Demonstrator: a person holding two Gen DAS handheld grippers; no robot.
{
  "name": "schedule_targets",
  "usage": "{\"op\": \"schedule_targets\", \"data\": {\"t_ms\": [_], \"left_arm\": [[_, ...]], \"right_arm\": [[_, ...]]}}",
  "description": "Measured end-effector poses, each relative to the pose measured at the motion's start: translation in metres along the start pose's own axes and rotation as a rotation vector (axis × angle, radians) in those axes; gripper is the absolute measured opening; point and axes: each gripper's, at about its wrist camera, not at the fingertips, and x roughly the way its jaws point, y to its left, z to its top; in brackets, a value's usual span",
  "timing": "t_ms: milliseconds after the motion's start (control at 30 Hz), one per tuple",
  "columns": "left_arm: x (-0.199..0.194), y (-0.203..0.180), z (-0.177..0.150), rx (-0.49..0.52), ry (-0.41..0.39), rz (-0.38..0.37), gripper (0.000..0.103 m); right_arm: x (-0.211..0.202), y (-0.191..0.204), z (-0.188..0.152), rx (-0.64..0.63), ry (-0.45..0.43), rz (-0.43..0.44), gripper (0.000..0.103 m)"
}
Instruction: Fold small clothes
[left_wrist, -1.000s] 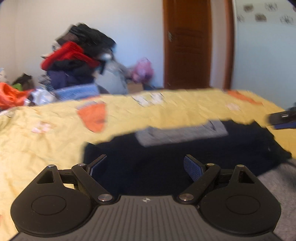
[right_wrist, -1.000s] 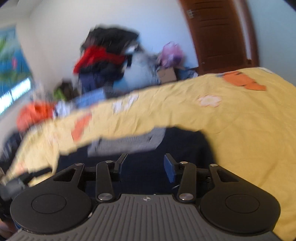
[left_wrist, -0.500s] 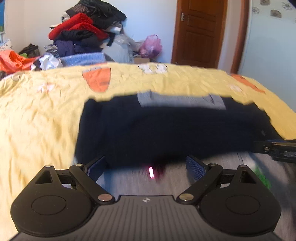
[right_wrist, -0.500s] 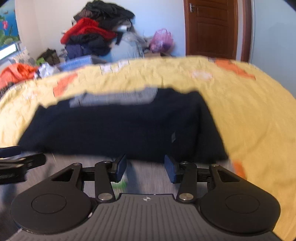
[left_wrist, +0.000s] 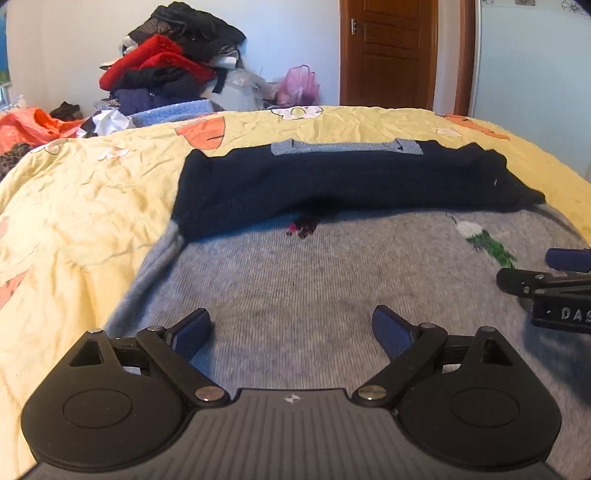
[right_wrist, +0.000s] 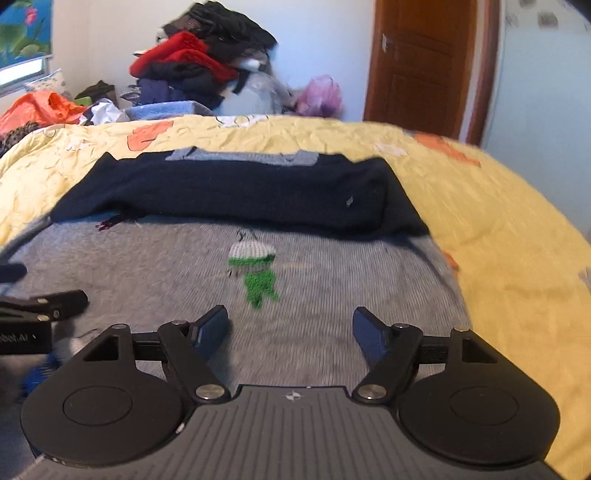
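Observation:
A small knitted sweater lies flat on the yellow bed. Its grey body (left_wrist: 332, 280) (right_wrist: 155, 273) spreads toward me, with a green and white stitched figure (right_wrist: 256, 271) (left_wrist: 485, 240) on it. A navy part (left_wrist: 332, 184) (right_wrist: 236, 192) with a grey band lies folded across the far side. My left gripper (left_wrist: 291, 328) hovers open over the near grey area, nothing between its fingers. My right gripper (right_wrist: 290, 330) is open too, just short of the green figure. Each gripper shows at the edge of the other's view: right gripper (left_wrist: 554, 280), left gripper (right_wrist: 40, 310).
The yellow patterned bedspread (left_wrist: 74, 206) (right_wrist: 509, 229) surrounds the sweater on the left, right and far sides. Behind the bed stands a tall pile of clothes (left_wrist: 173, 70) (right_wrist: 199, 62), a pink bag (left_wrist: 297, 86) and a brown door (left_wrist: 388, 51).
Both grippers have pulled back toward me and lowered, so the grey body now fills the near view. The right gripper's fingers stand wider apart than before.

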Motion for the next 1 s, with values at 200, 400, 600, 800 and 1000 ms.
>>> {"op": "schedule_targets", "data": {"t_ms": [200,400,600,800,1000], "left_arm": [[-0.020,0.000,-0.021,-0.003,-0.009,-0.012,0.096],[-0.046,-0.003,-0.037,-0.015,0.019,-0.027,0.097],[-0.073,-0.006,-0.059,-0.028,0.012,-0.033,0.097],[-0.101,-0.012,-0.077,-0.018,0.014,-0.027,0.097],[-0.121,-0.013,-0.098,-0.016,0.018,-0.026,0.097]], "right_arm": [[-0.016,0.001,-0.020,0.002,-0.006,-0.007,0.084],[-0.037,0.002,-0.037,0.003,0.003,-0.003,0.085],[-0.066,0.003,-0.063,-0.006,-0.006,0.006,0.086],[-0.093,0.002,-0.080,-0.001,0.019,-0.010,0.089],[-0.115,0.001,-0.093,0.020,0.029,-0.012,0.089]]}}
